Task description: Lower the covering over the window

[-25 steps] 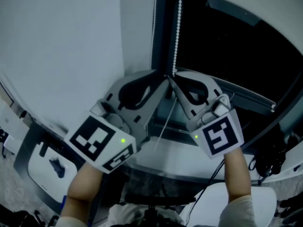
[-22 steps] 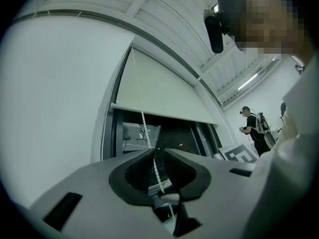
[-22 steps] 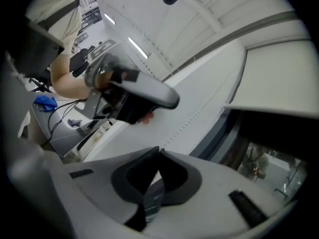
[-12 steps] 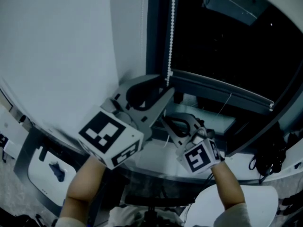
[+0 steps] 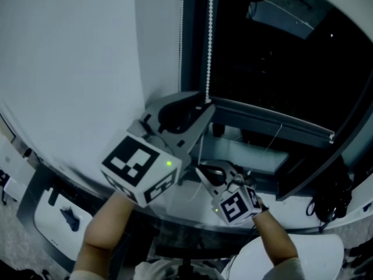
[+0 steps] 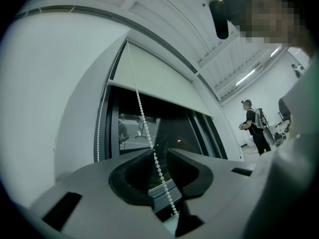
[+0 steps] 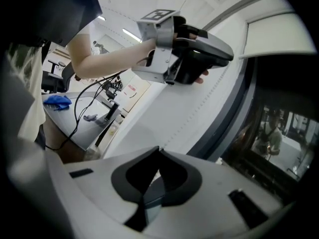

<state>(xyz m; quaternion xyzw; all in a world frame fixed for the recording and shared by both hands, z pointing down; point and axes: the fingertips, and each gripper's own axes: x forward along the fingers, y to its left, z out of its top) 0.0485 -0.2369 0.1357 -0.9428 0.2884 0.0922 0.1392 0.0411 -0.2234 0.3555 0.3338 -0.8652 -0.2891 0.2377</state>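
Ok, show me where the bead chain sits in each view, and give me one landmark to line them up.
Head view: bead chain drops at top centre, down to the left gripper.
Left gripper view: bead chain slants down between the parted jaws.
Right gripper view: bead chain, faint, rises up-right from the shut jaws.
Landmark: dark window frame beside it.

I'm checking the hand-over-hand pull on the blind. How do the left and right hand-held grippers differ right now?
The left hand-held gripper has its jaws apart, with the bead chain passing freely between them; the right hand-held gripper has its jaws shut on that chain. The left sits farther up the chain, the right lower down. Both are on the same chain.
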